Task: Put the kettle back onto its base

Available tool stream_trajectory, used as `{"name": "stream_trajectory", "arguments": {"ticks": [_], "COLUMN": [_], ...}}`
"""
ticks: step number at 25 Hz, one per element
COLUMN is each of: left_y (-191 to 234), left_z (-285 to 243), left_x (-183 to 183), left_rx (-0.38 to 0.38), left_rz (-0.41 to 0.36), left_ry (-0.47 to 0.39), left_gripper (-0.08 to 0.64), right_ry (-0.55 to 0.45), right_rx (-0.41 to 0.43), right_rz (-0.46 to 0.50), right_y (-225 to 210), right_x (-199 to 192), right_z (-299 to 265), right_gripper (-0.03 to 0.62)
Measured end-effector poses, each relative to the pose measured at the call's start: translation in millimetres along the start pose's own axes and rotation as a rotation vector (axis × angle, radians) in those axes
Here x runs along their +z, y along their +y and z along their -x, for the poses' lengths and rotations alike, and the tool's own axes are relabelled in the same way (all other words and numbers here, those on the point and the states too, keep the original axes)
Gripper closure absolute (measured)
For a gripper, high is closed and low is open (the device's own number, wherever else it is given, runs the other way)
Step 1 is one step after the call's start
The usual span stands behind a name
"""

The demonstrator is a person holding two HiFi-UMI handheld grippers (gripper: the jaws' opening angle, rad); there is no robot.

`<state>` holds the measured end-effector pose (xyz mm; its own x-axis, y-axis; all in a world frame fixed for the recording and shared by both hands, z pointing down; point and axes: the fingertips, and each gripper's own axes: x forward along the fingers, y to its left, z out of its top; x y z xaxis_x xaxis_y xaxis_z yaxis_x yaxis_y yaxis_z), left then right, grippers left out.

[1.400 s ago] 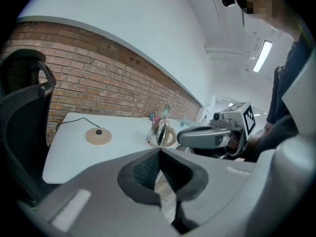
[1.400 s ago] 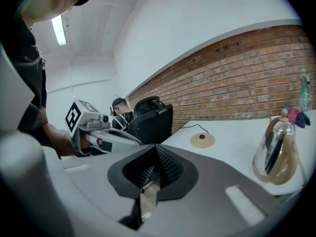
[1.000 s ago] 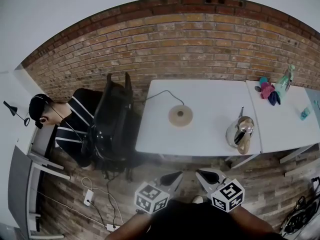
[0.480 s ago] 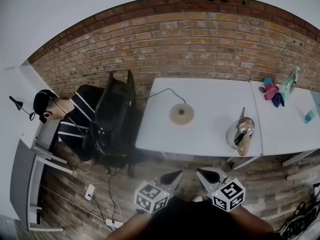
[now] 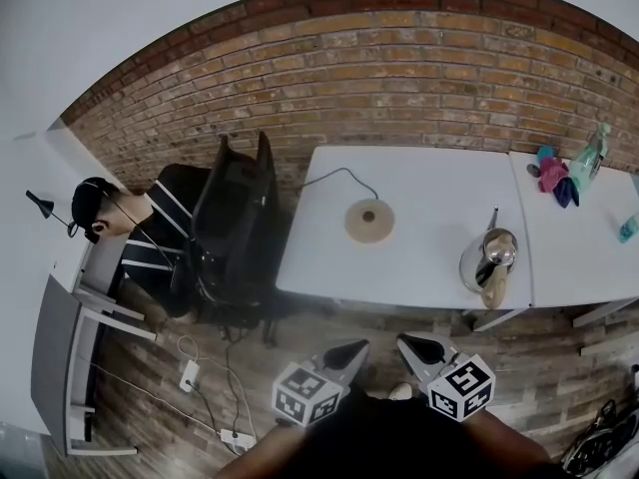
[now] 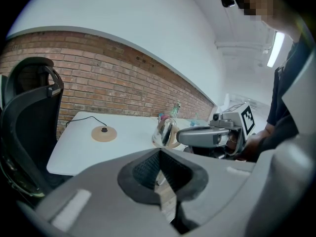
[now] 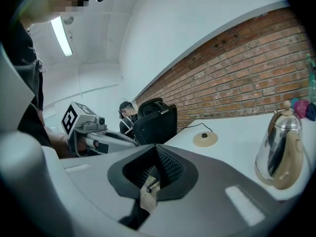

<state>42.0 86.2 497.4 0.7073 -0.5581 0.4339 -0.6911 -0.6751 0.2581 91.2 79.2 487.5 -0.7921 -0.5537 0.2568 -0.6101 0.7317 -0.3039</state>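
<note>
Both grippers sit low in front of you, over the wood-plank floor and short of the table.

The left gripper is clenched with nothing in it; its own view shows the pads meeting at the tips. The right gripper is the same, clamped tight and empty. They are side by side, tips aimed at the table edge.

The polished steel kettle with the tan handle stands upright on the white rectangular table, long axis vertical, near the front edge at the right end. Its handle faces you and the thin spout points away, toward the wall. It also shows in both gripper views.

The round tan kettle base with the dark centre stud is well apart from the kettle, to its left and further back, and bare. A black cord runs from it toward the back edge.

The black office chair and a seated person in a striped top are left of the table. The red brick wall is behind.
</note>
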Motion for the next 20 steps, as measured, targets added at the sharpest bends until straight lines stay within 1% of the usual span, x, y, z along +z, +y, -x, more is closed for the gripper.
{"name": "stream_trajectory", "arguments": {"ticks": [5,9,14,20], "left_y": [14.4,33.5,66.7,116.7], "left_z": [-7.7,-12.7,-19.5,-22.7], "left_x": [8.4,19.3,43.4,63.6], "left_rx": [-0.025,-0.058,-0.108,-0.165], "left_rz": [-0.011,-0.026,-0.047,-0.061], "left_ry": [0.014,0.016,-0.002,-0.004], "left_gripper": [0.560,0.558,0.560,0.558], "right_ry": [0.000,0.002,-0.007,0.007], "right_rx": [-0.019,-0.049,-0.107,-0.177], "right_rz": [-0.015,-0.015,-0.016,-0.032], "right_y": [-9.0,-14.9,-26.9,-40.2], "right_x": [4.3,12.6,32.0,44.7], "right_z": [-14.2,-30.5,-58.7,-103.0], "right_gripper": [0.565,0.565,0.565,0.565]}}
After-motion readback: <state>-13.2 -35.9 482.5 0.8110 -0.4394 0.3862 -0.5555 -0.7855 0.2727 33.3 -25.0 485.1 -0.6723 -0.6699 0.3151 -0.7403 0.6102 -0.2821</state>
